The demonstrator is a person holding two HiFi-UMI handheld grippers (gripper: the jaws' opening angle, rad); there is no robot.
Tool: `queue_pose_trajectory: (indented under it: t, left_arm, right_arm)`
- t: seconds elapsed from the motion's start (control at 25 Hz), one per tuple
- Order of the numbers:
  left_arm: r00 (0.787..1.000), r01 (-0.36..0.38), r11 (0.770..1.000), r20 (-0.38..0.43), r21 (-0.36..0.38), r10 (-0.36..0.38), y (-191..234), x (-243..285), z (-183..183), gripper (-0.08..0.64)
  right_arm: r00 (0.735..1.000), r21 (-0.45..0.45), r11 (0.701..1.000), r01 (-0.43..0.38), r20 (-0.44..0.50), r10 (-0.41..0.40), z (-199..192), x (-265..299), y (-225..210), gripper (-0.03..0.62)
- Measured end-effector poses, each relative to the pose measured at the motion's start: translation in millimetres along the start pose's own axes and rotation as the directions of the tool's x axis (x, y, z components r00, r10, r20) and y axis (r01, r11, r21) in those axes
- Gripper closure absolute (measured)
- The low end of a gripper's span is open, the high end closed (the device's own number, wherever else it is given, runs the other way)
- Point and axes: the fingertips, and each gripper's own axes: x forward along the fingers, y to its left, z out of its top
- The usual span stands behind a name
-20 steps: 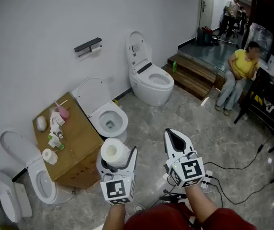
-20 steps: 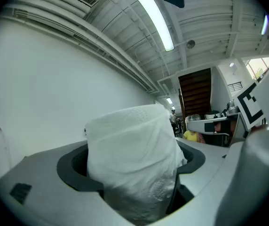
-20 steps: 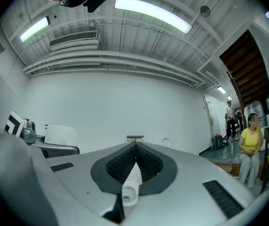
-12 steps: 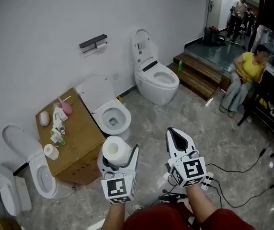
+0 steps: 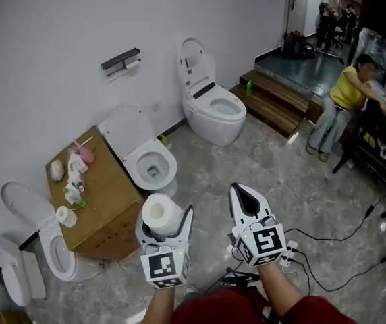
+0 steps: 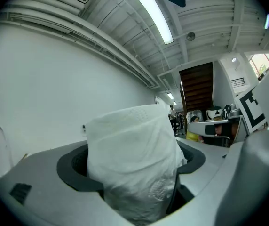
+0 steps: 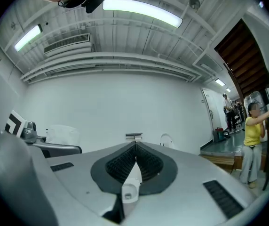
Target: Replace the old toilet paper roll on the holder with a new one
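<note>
New toilet paper roll [image 5: 158,212]: upright, core up, clamped between the wide-spread jaws of the left gripper [image 5: 164,227]. Wall holder [image 5: 121,62]: at 11 o'clock from the roll, well apart, bar level along the wall. The left gripper is the nearer. Right gripper [image 5: 245,196]: at the roll's 3 o'clock, jaws together, empty.

The head view looks steeply down from well back of the black wall-mounted paper holder [image 5: 122,61]. The right gripper view rides level on the right claw [image 7: 135,159] and faces that holder [image 7: 133,136], far off. The left gripper view, level on the left claw [image 6: 132,173], has a white toilet paper roll [image 6: 132,159] close up filling its centre. All three views share the holder's white wall [image 5: 44,32].
</note>
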Motion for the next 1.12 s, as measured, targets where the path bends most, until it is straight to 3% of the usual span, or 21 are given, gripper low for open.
queue_pose_trajectory:
  t: [0.56,0.76,1.12]
  left_arm:
    - [0.998,0.060,0.998,-0.028,-0.010,-0.060,-92,46,-12,0.077]
    - [0.998,0.042,0.999,-0.037,-0.014,-0.043,-73,64,-21,0.077]
    - [1.000,0.004,0.998,-0.017,-0.059,-0.005,4,122,-23,0.077]
  right_arm:
    - [0.998,0.033,0.998,0.059,0.007,-0.059,-2,-34,-97,0.574]
    - [1.000,0.024,0.999,0.030,-0.002,-0.030,-10,-2,-89,0.574]
    - [0.999,-0.022,1.000,-0.014,-0.041,0.013,-18,95,-62,0.574]
